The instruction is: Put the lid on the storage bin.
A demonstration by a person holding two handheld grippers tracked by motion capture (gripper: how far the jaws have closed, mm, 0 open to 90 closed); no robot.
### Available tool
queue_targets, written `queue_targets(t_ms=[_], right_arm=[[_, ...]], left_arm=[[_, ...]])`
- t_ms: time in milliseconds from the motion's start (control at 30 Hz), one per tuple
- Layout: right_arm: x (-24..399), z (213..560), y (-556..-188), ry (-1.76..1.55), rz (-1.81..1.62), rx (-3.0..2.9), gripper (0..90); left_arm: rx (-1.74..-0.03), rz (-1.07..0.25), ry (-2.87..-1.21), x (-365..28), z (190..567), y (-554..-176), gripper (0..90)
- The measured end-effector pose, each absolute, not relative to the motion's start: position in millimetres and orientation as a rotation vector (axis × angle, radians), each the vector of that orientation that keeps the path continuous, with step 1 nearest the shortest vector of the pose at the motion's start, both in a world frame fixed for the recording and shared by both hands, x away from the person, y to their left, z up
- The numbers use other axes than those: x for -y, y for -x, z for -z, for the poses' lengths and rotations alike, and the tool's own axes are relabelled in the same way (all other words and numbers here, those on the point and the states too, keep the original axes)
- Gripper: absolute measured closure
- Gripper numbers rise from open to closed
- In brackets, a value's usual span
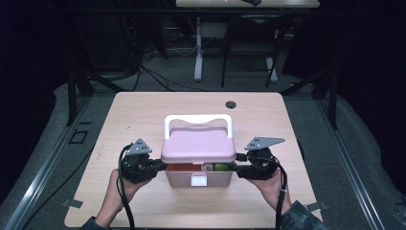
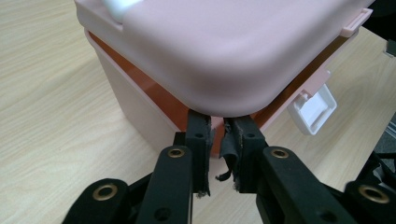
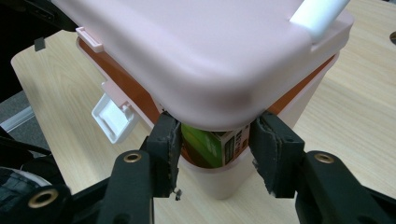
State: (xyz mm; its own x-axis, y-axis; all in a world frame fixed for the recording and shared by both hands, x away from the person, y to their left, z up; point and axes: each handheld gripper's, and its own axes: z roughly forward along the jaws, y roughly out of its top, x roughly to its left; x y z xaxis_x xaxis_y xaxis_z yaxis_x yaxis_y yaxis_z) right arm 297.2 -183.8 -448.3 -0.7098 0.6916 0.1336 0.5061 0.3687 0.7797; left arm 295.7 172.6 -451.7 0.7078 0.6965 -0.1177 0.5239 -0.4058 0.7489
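pink box (image 1: 197, 178) mid-table, lid (image 1: 198, 145) raised ajar.

High view above the near table edge facing forward, both tool views close, sharing the pink box (image 1: 198, 158).

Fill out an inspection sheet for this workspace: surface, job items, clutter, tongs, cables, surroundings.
Surface: light wooden table, round hole near its far edge.
Job's things: pink box, pink lid raised at the front, white handle, white latch hanging open; green carton inside.
Clutter: nothing seen.
Grippers: left tongs at the lid's left corner, narrow gap; right tongs under the right corner, jaws apart.
Cables: one black cable trails from each.
Surroundings: dark room, another table's legs behind, floor wiring.
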Motion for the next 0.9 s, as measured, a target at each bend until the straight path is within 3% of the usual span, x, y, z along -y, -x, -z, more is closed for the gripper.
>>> queue_targets(t_ms=[267,467,667,900], right_arm=[[183,451,-296,-1.077,-1.246,-2.413,53.3],[183,452,-297,-1.081,-1.241,-2.421,52.5],[182,455,-296,-1.098,-1.219,-2.436,50.4],[179,459,-295,-1.12,-1.156,-2.458,46.8]], left_arm=[[-0.938,-0.26,-2.133,-175,454,-293,67.5],[-0.961,-0.264,-2.155,-182,453,-290,42.2],[-0.978,-0.269,-2.168,-190,455,-288,24.3],[-1.032,-0.288,-2.201,-195,471,-297,15.5]])
